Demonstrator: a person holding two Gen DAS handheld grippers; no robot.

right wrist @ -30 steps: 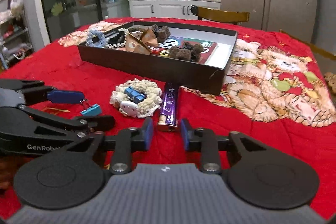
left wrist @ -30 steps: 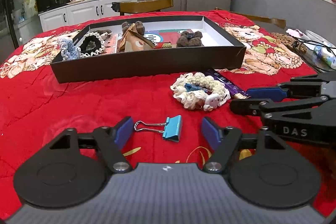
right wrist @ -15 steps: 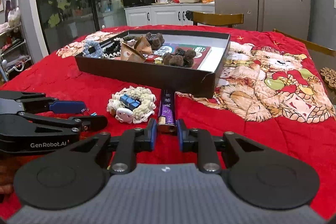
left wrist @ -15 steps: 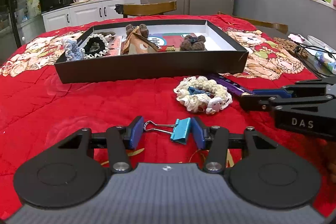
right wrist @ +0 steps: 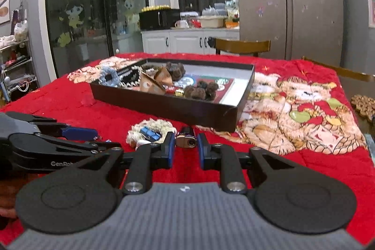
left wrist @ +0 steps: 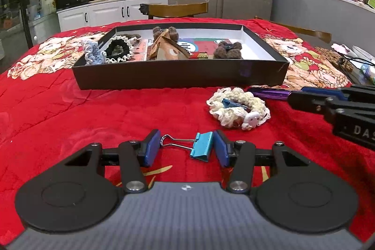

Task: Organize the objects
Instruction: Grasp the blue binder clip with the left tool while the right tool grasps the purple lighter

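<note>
My left gripper [left wrist: 186, 148] sits low over the red tablecloth [left wrist: 93, 114], tilted down, with its blue pads closed lengthwise on the blue binder clip [left wrist: 202, 148]: one pad presses the wire handle loop, the other the clip's body. Ahead of these jaws there is an open stretch of cloth running up to the near wall of the black box [left wrist: 178, 76], whose front edge stands as a low barrier across my path. To the right of the jaws, just ahead, lies the cream crochet scrunchie [left wrist: 238, 107] with a small blue clip [left wrist: 228, 103] resting in its ring.

My right gripper [right wrist: 186, 148] also points slightly downward, and its jaws stand narrow on either side of the purple lighter [right wrist: 186, 138]; the pads look to be pinching its near end. The box's near corner [right wrist: 230, 117] sits just beyond the lighter, so room forward is tight there. The scrunchie [right wrist: 150, 131] lies immediately left of this gripper's left finger, and my left gripper [right wrist: 77, 136] comes in further left, both tools close side by side.
</note>
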